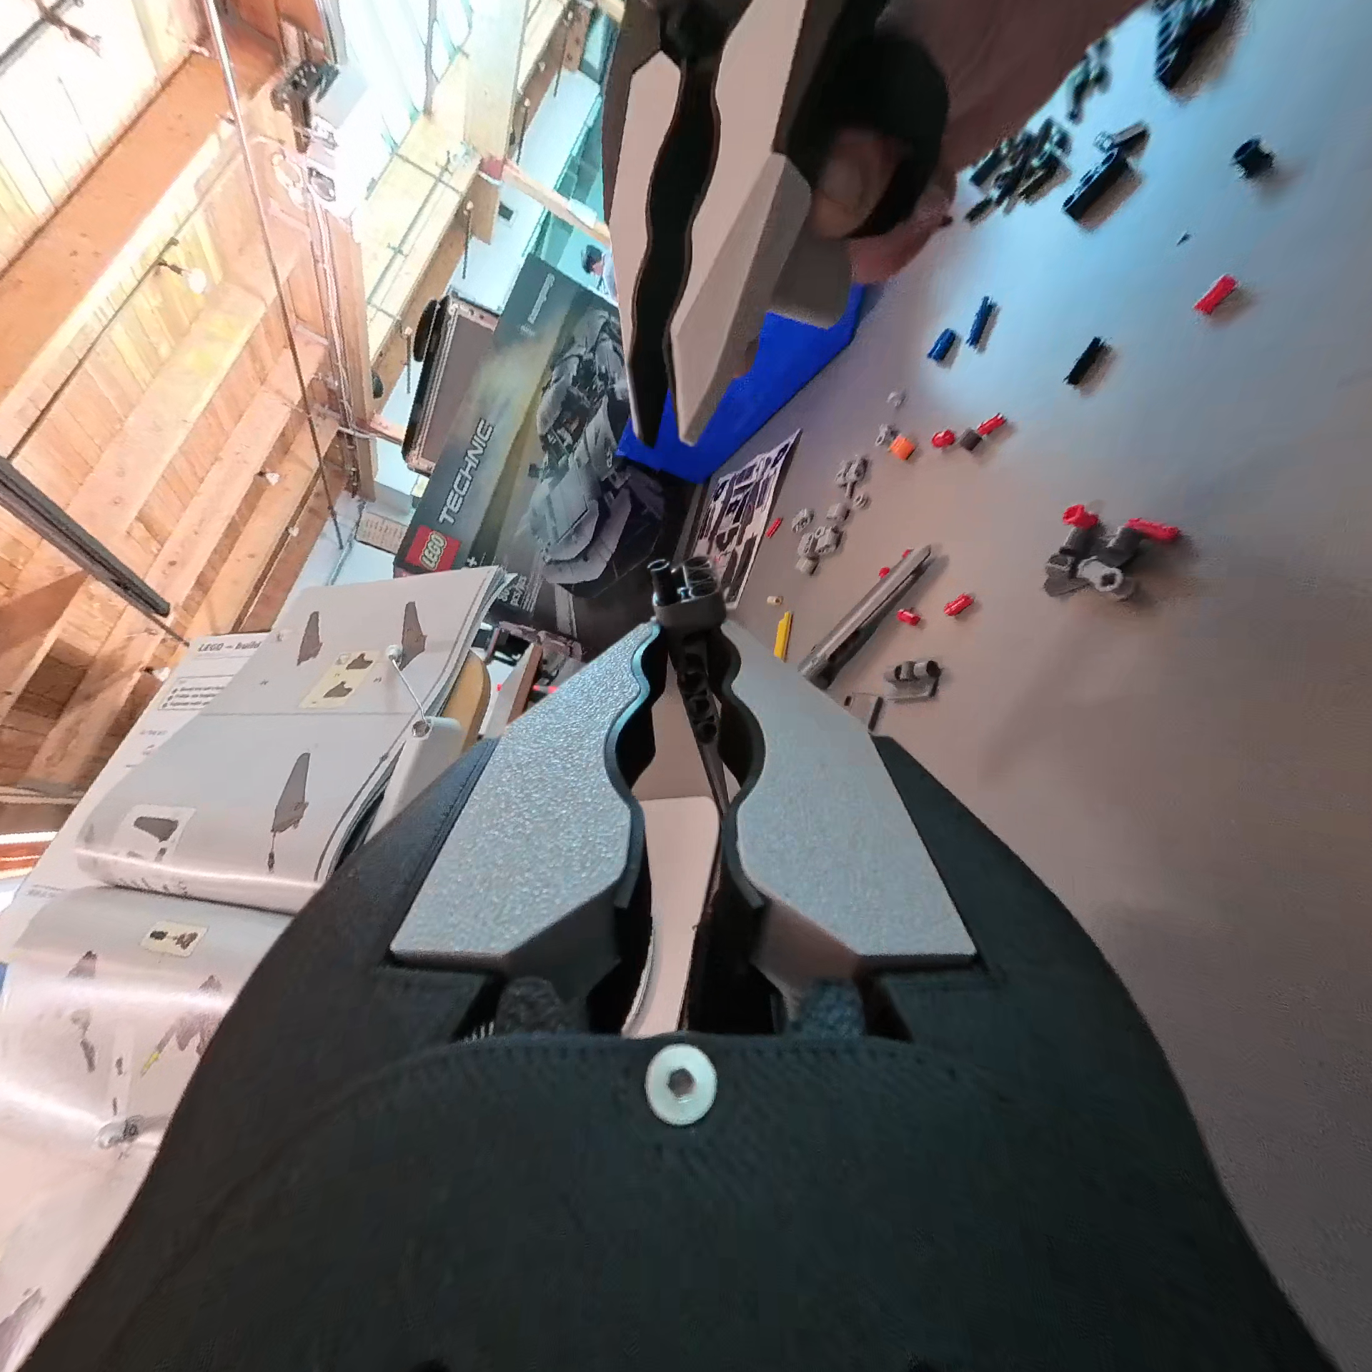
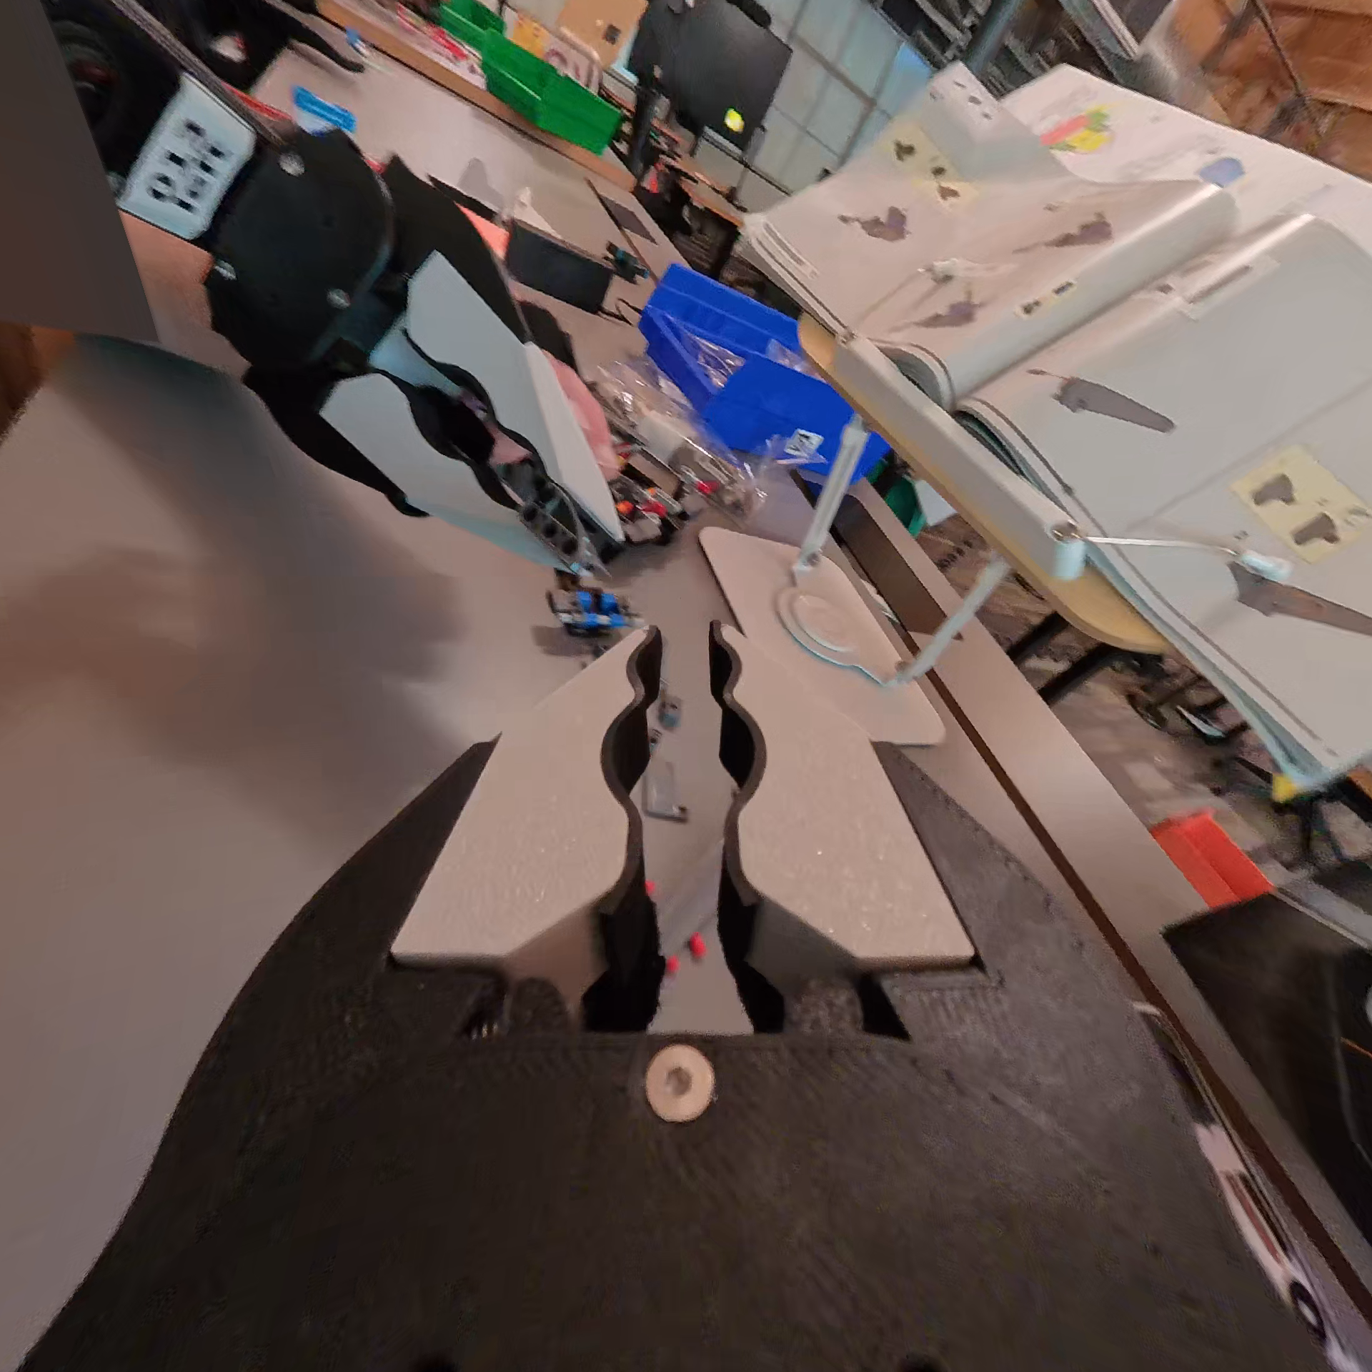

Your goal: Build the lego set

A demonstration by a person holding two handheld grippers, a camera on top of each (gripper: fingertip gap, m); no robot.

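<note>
Gripping black beam | left gripper | grey table | workshop

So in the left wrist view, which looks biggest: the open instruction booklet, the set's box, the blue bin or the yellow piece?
1. Open instruction booklet, though it sits nearest the camera.
2. Set's box.
3. Blue bin, partly hidden by the other tongs, so its place is unsure.
4. Yellow piece, clearly smallest.

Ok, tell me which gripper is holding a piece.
The left gripper: its fingers are shut on a black beam that sticks out past the tips. The right gripper has its jaws apart with nothing between them, only table showing through.
</note>
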